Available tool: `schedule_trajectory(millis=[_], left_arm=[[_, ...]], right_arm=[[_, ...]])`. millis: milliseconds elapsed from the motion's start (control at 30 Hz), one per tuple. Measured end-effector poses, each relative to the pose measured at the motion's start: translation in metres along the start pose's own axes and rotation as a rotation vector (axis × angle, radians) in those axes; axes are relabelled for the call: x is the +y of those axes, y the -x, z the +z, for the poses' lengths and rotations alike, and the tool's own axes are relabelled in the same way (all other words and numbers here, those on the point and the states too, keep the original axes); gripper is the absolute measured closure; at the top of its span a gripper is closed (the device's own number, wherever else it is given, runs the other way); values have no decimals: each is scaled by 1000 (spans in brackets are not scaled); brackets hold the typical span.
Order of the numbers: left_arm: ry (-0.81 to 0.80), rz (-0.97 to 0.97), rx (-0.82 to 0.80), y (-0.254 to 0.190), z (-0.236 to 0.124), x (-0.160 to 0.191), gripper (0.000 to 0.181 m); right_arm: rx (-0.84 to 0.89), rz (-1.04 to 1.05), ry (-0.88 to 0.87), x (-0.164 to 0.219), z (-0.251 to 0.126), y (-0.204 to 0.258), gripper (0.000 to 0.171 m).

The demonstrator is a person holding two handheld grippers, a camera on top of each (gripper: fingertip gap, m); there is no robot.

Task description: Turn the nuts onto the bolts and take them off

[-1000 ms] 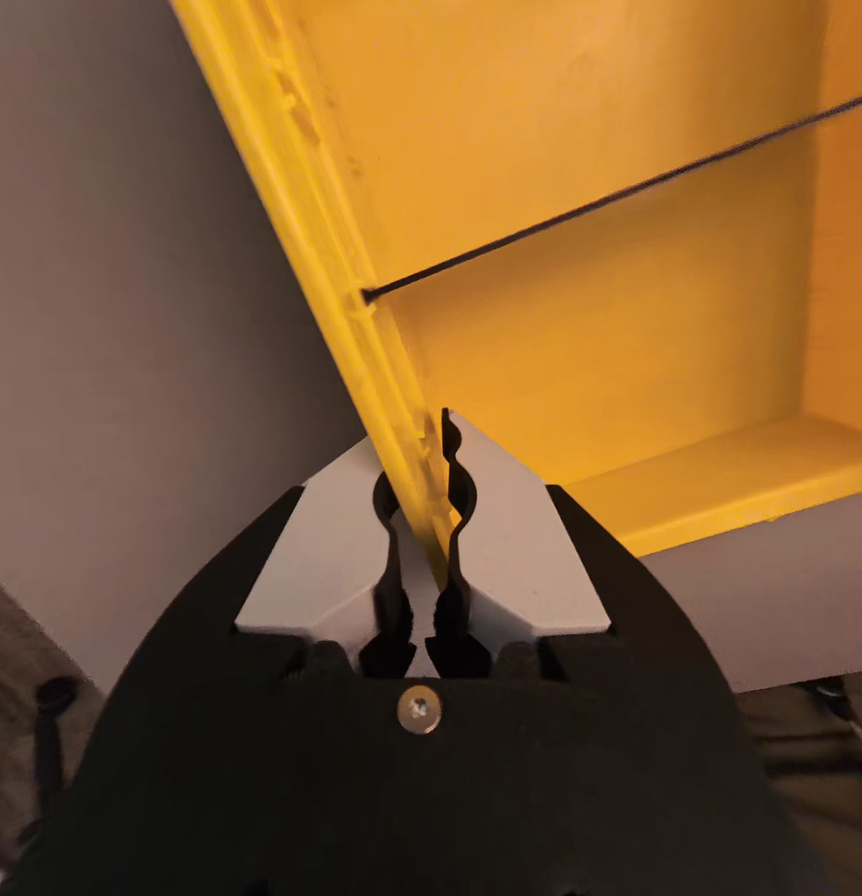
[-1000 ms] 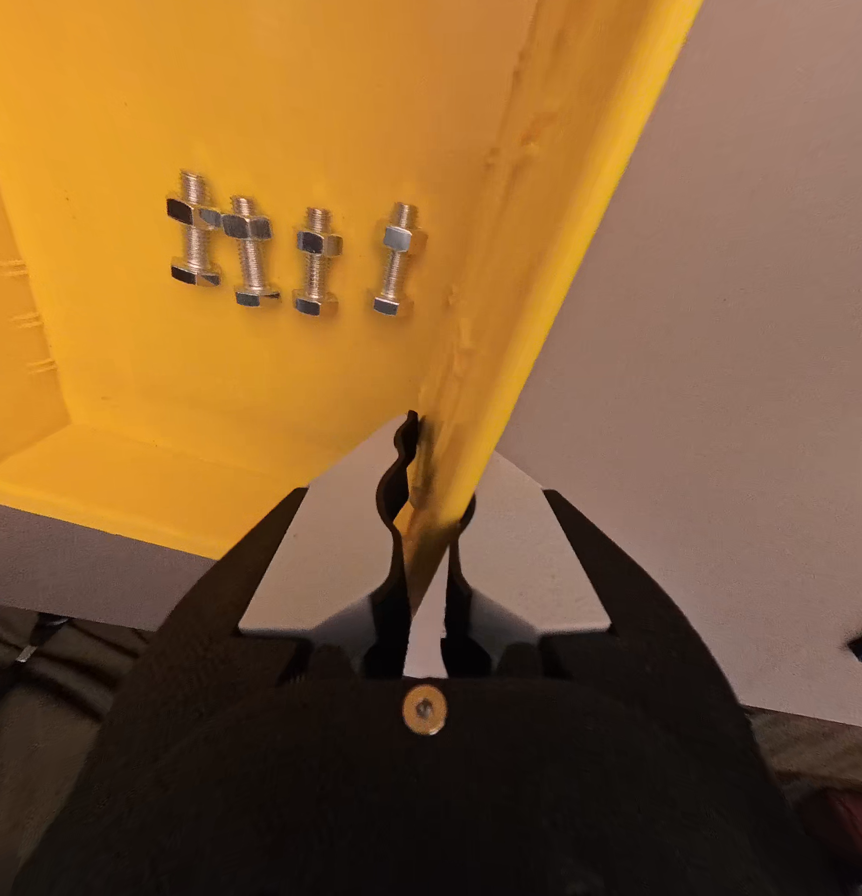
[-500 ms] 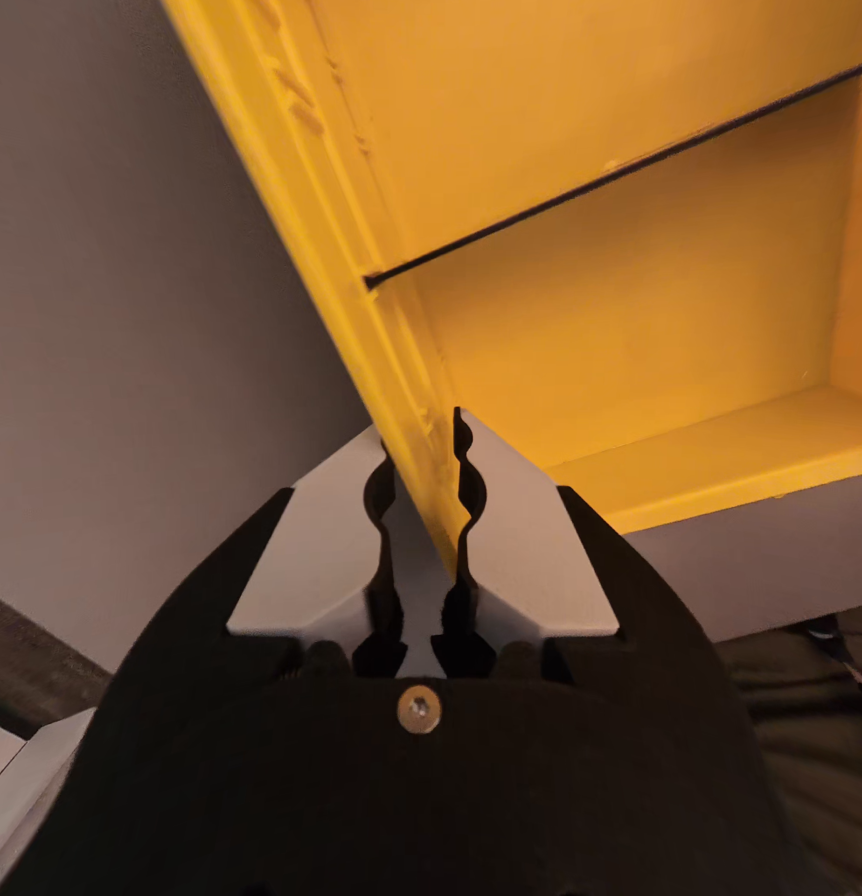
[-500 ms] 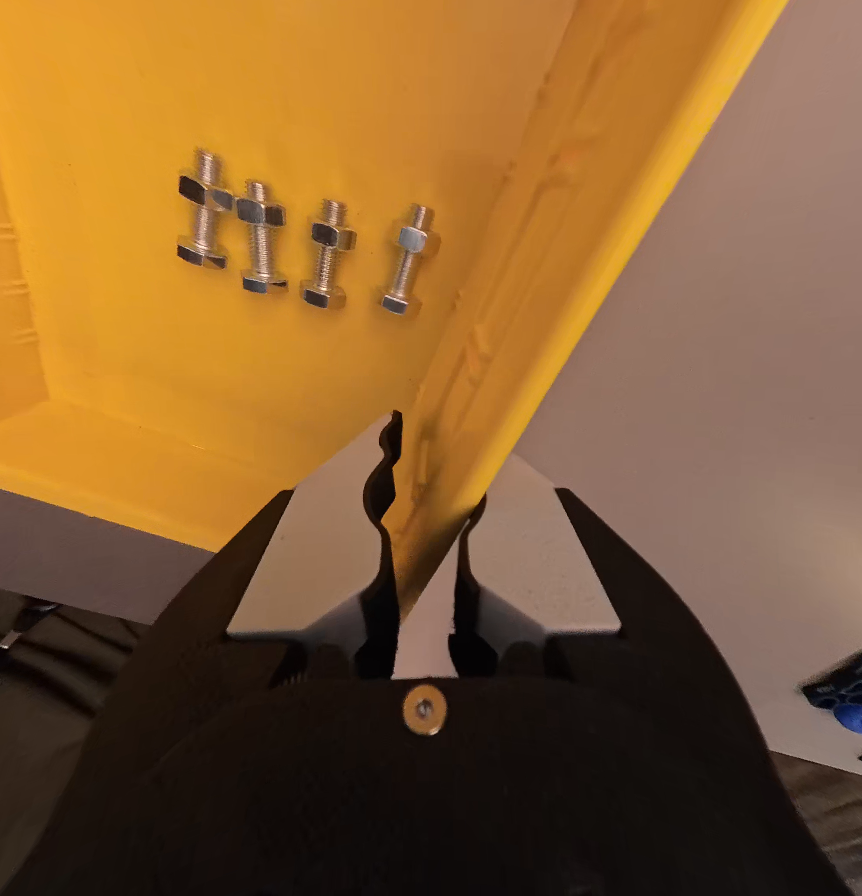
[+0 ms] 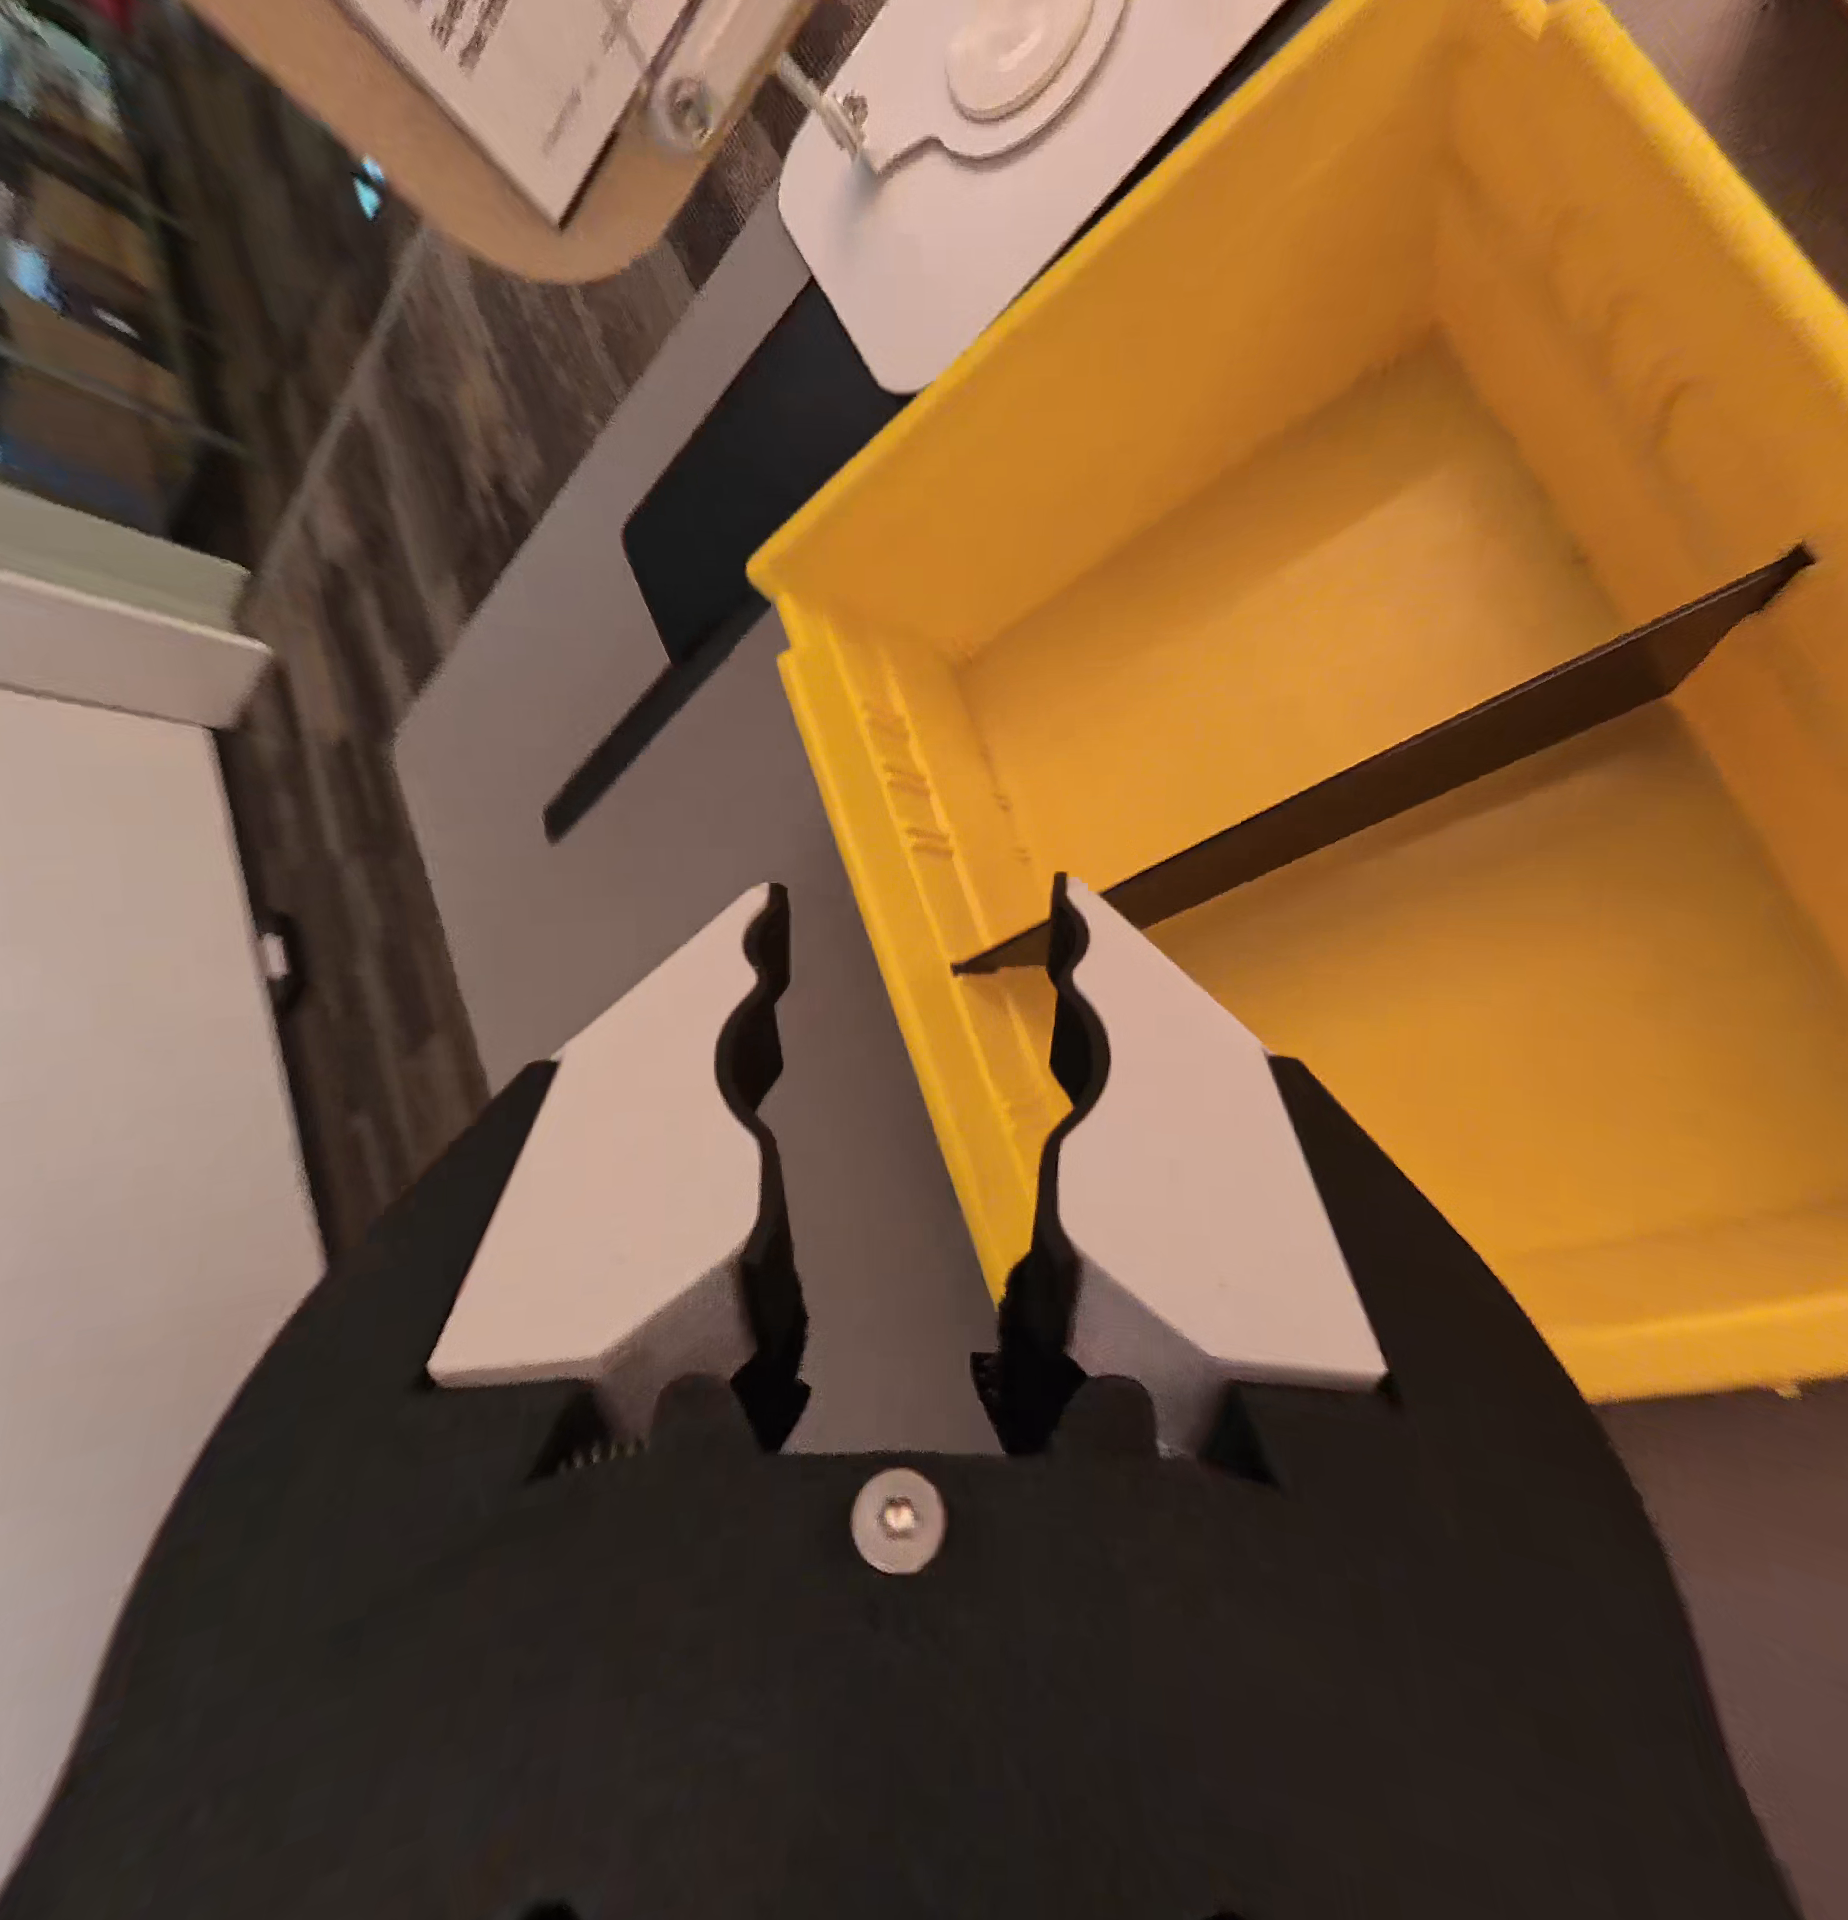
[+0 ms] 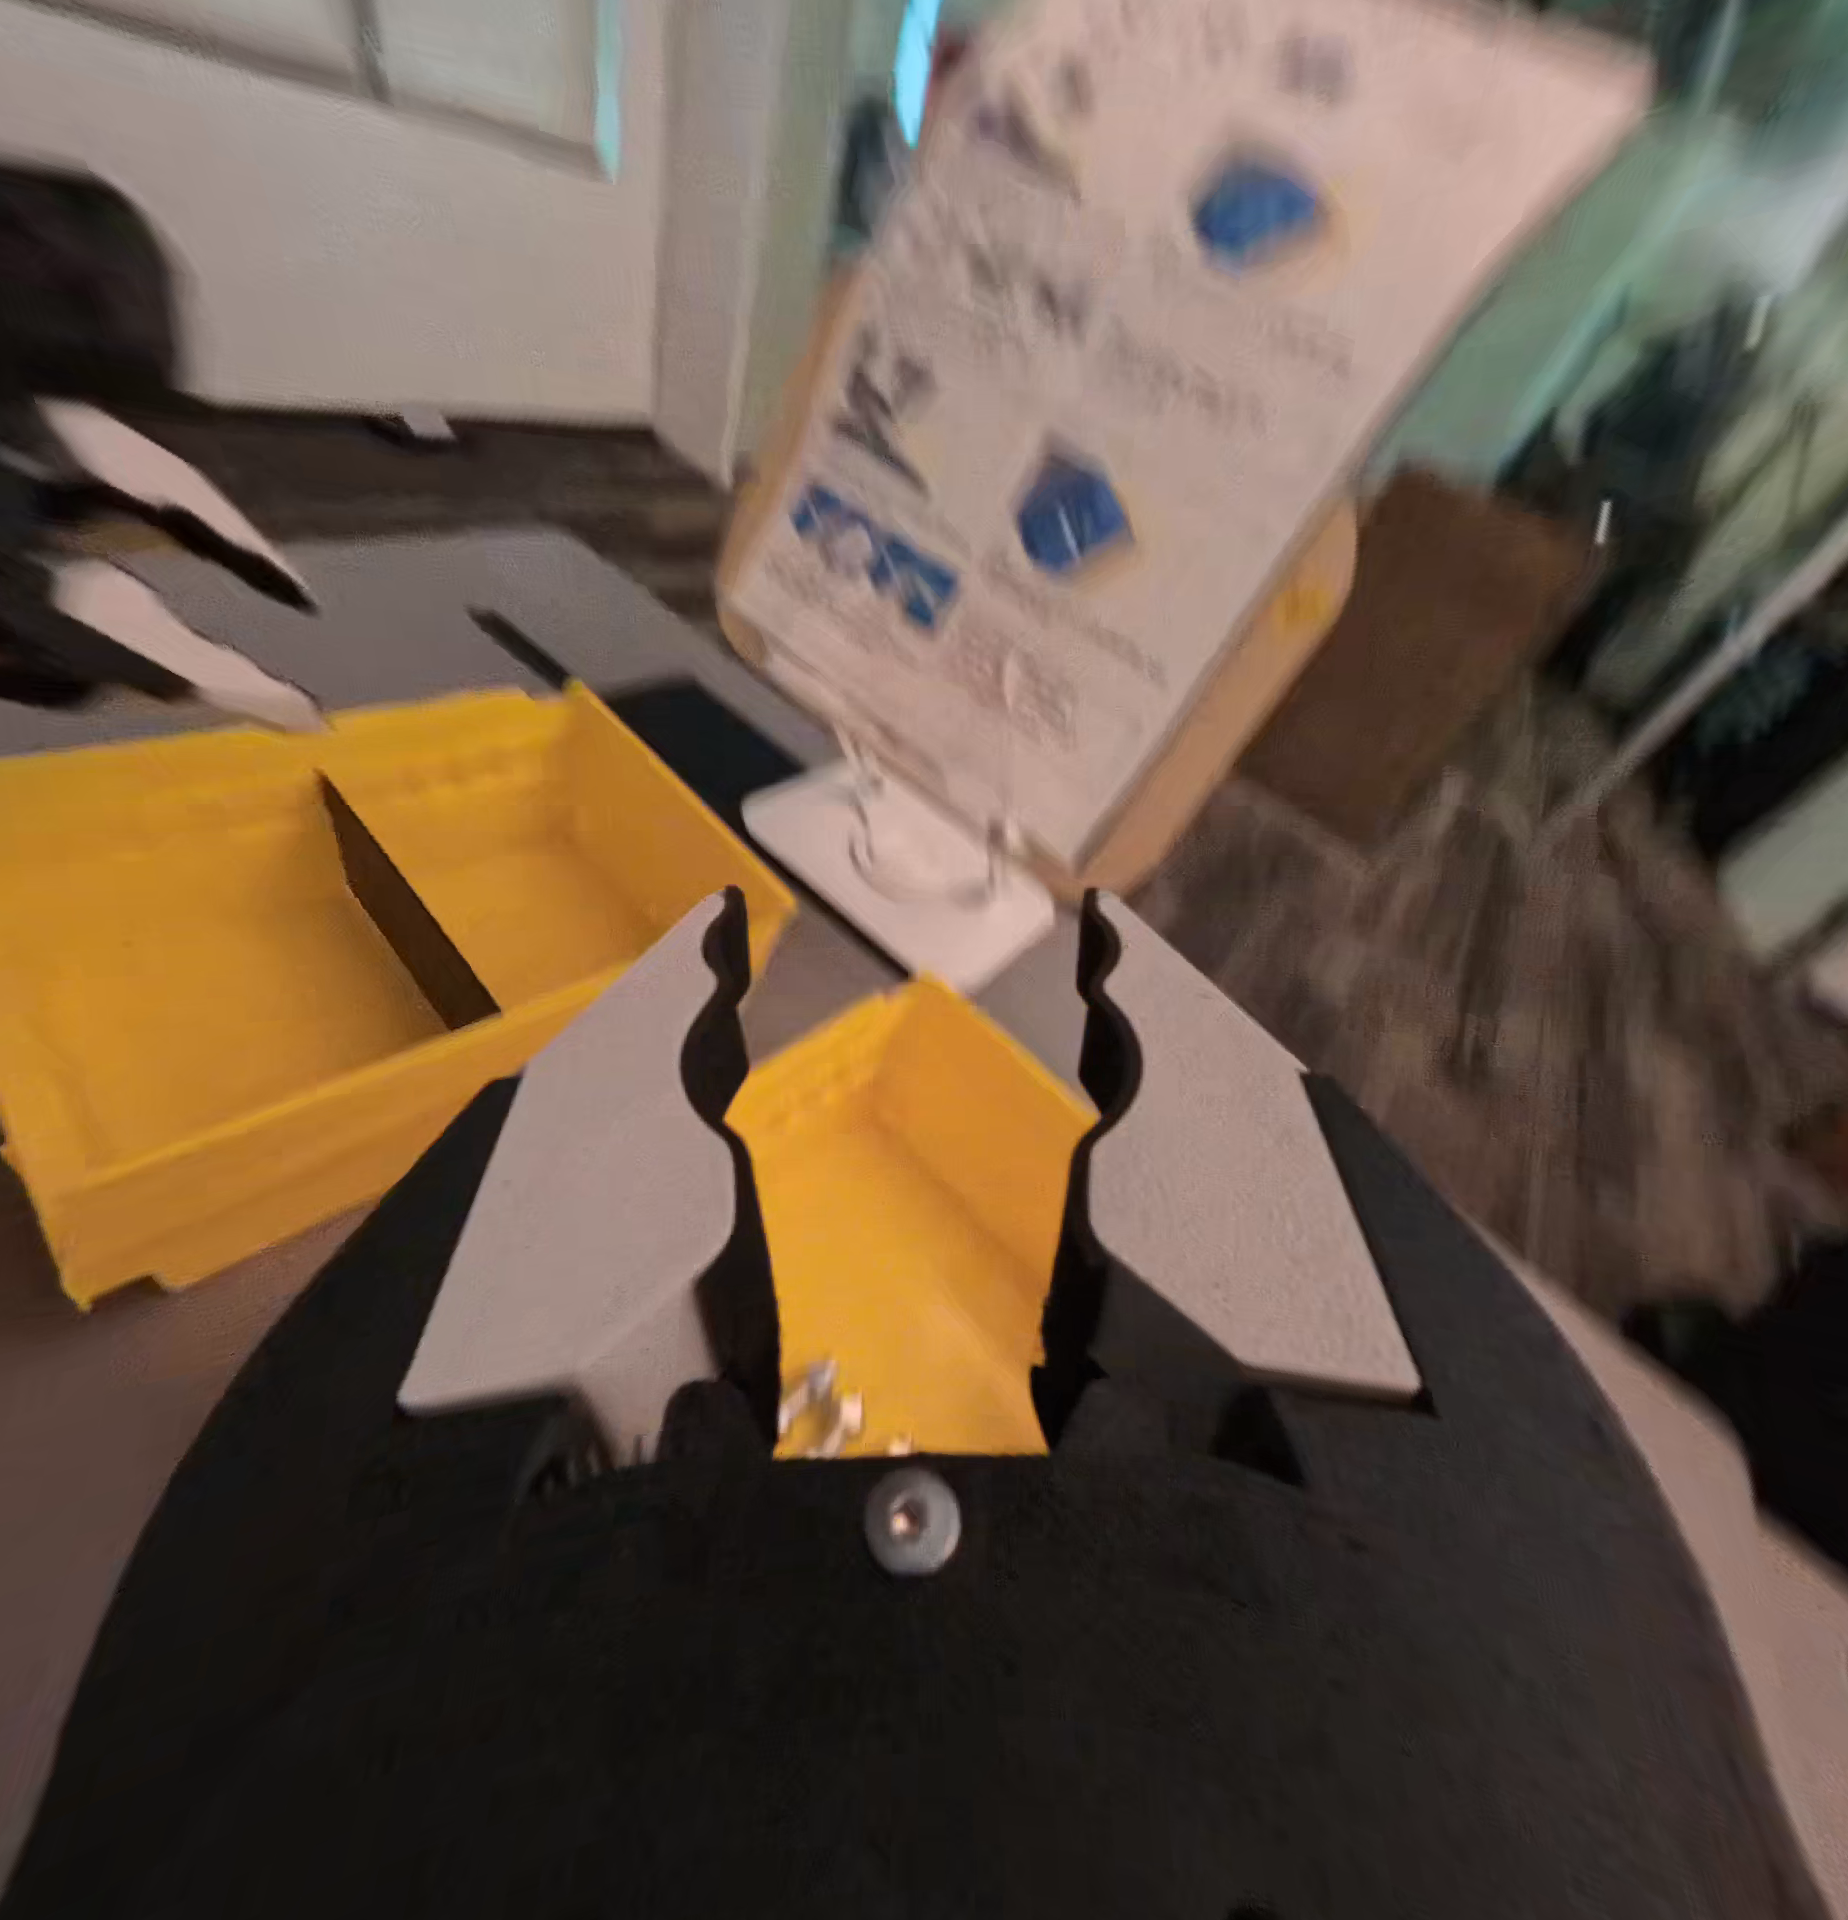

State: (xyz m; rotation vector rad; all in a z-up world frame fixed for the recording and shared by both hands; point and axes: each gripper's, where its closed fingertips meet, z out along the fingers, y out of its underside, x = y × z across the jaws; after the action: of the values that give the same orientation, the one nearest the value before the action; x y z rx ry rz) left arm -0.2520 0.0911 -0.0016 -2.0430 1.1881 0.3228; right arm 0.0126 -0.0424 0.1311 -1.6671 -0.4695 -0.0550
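A yellow bin (image 5: 1315, 1039) with a black divider (image 5: 1419, 769) sits on the grey table, both halves empty. My left gripper (image 5: 918, 904) is open and holds nothing; the bin's left wall lies between its fingers, close to the right one. My right gripper (image 6: 909, 914) is open over a smaller yellow bin (image 6: 899, 1226). Several silvery bolts with nuts (image 6: 821, 1408) show low between its fingers, mostly hidden by the gripper body. The divided bin (image 6: 224, 987) lies to its left in the right wrist view, with the left gripper (image 6: 172, 582) behind it.
A sign holder (image 6: 1055, 416) on a white base (image 6: 899, 894) stands behind the bins, blurred. A flat black pad (image 5: 712, 540) lies on the table (image 5: 546, 790) beyond the divided bin. A white cabinet (image 5: 89, 1039) is at the left. The tips of one gripper are about 35 centimetres away from the tips of the other.
Both grippers were shut on the bins' side walls and have opened and let go. Both have pulled back and tilted up, so the room behind now shows.
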Motion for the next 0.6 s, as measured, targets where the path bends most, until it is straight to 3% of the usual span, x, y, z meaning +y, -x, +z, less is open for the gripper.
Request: schedule_trajectory(millis=[67,133,167,267,400,600], left_arm=[[-6,82,-37,-10,7,-10,134],[-17,139,-61,-20,12,-18,133],[-16,159,-67,-24,14,-20,132],[2,206,-85,-34,21,-23,128],[23,276,-131,-38,29,-24,124],[6,313,-159,-45,28,-30,125]], right_arm=[[-105,-201,-342,-53,-19,58,86],[-248,-310,-604,-85,-45,124,88],[-346,-331,-671,-91,-56,157,83],[-583,-285,-816,-105,-80,238,48],[-780,-272,-884,-103,-88,318,31],[-750,-400,-824,-99,-55,392,22]])
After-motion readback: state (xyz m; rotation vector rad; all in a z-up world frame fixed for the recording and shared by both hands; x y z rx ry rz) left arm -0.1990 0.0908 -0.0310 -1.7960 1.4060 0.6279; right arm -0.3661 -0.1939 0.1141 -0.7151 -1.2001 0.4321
